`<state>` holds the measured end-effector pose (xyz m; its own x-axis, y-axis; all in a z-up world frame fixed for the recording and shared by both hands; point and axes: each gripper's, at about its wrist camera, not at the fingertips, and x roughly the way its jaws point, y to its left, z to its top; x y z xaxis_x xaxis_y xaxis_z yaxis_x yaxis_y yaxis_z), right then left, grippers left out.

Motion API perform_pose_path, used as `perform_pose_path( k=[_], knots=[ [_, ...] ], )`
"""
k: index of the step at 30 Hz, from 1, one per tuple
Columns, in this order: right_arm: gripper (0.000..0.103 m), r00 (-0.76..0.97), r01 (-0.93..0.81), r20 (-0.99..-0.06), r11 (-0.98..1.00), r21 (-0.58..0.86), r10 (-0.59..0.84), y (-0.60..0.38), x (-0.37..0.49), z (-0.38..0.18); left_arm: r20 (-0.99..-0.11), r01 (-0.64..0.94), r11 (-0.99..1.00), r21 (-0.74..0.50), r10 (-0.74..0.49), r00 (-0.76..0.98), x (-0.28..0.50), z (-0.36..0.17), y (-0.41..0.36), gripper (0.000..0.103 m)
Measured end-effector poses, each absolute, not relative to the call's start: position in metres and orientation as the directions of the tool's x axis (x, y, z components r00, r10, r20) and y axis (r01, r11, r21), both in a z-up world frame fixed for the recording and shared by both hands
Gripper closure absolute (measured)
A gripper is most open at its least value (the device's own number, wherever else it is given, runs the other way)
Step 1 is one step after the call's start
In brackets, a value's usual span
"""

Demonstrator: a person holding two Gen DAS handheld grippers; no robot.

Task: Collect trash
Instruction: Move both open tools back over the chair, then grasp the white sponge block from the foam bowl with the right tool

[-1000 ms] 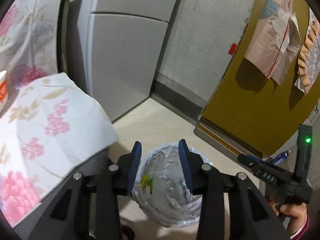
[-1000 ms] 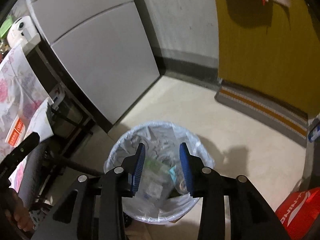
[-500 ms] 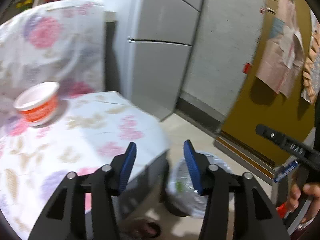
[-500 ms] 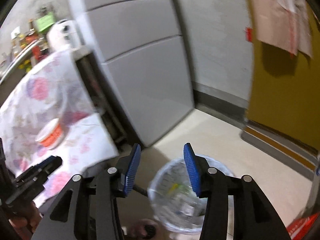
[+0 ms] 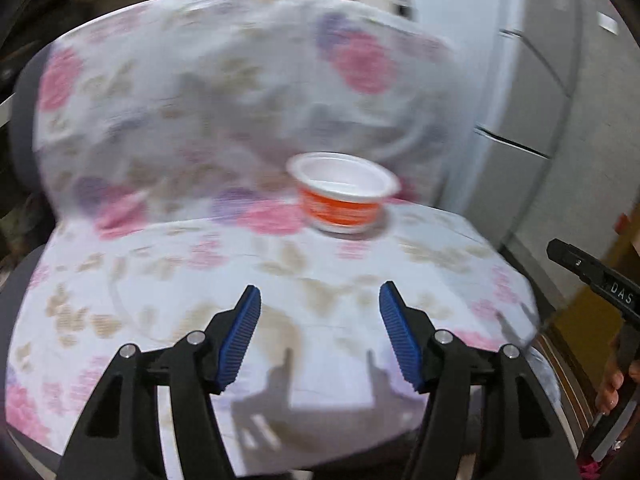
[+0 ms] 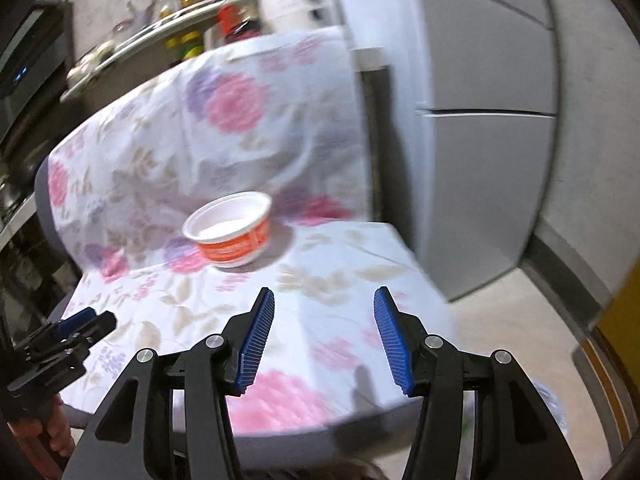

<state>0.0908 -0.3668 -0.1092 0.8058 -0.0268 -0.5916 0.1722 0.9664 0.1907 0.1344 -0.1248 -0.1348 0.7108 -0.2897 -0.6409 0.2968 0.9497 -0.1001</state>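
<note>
— How many things are on the chair?

— One: a tub (image 5: 344, 192), round and shallow, white inside, with an orange printed band round its wall. It sits upright at the back of the seat, near the backrest. It looks empty, though the blur makes that hard to be sure of.

— And the chair itself?

— A single chair (image 6: 52, 208) with grey padding showing at its edges, draped over seat and back with one thin cloth (image 5: 168, 120), white with pink and purple flowers and tan leaves, creased in places.

— The grippers?

— Two. The left gripper (image 5: 320, 340) has two black arms with ribbed blue pads; its jaws have just been opening and stand apart over the front of the seat with nothing between them. The right gripper (image 6: 324, 336) is the same make, its jaws also just opened, bare cloth between the pads. Neither touches the tub, which is well ahead of both.

— Anything else?

— A grey fridge (image 6: 480, 160) with two doors beside the chair, and a shelf (image 6: 152, 28) of blurred bottles and jars behind it. At the lower right of the right view a sliver of crinkled bag (image 6: 554, 404) shows past the seat.
</note>
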Motion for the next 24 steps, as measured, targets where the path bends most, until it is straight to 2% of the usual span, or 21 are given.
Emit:
perform_pose_path(
  k=[8, 9, 10, 12, 19, 23, 24],
  knots=[
    [0.051, 0.786, 0.116, -0.618, 0.978, 0.174, 0.016, -0.335, 0.189, -0.118, -0.656, 0.188, 0.978, -0.094, -0.203, 0.727, 0.177, -0.132, -0.075, 0.043],
    [0.053, 0.787, 0.109, -0.617, 0.98, 0.166, 0.017, -0.332, 0.201, -0.119, -0.656, 0.185, 0.978, -0.093, -0.2, 0.728, 0.182, -0.132, -0.074, 0.043],
    [0.061, 0.786, 0.109, -0.618, 0.982, 0.155, 0.01, -0.331, 0.208, -0.12, -0.656, 0.185, 0.978, -0.093, -0.2, 0.728, 0.185, -0.132, -0.075, 0.043],
    [0.064, 0.783, 0.111, -0.623, 0.984, 0.14, 0.0, -0.331, 0.23, -0.124, -0.658, 0.188, 0.977, -0.1, -0.207, 0.724, 0.195, -0.133, -0.074, 0.043],
    [0.064, 0.778, 0.022, -0.62, 0.982, 0.19, 0.102, -0.315, 0.271, -0.125, -0.671, 0.187, 0.977, -0.103, -0.207, 0.712, 0.219, -0.144, -0.075, 0.043],
    [0.063, 0.743, -0.049, -0.652, 0.984, 0.174, 0.152, -0.293, 0.298, -0.125, -0.678, 0.171, 0.98, -0.107, -0.197, 0.708, 0.232, -0.147, -0.073, 0.043],
    [0.059, 0.728, -0.061, -0.666, 0.983, 0.173, 0.162, -0.289, 0.304, -0.126, -0.68, 0.168, 0.98, -0.108, -0.196, 0.707, 0.234, -0.147, -0.072, 0.043]
  ],
)
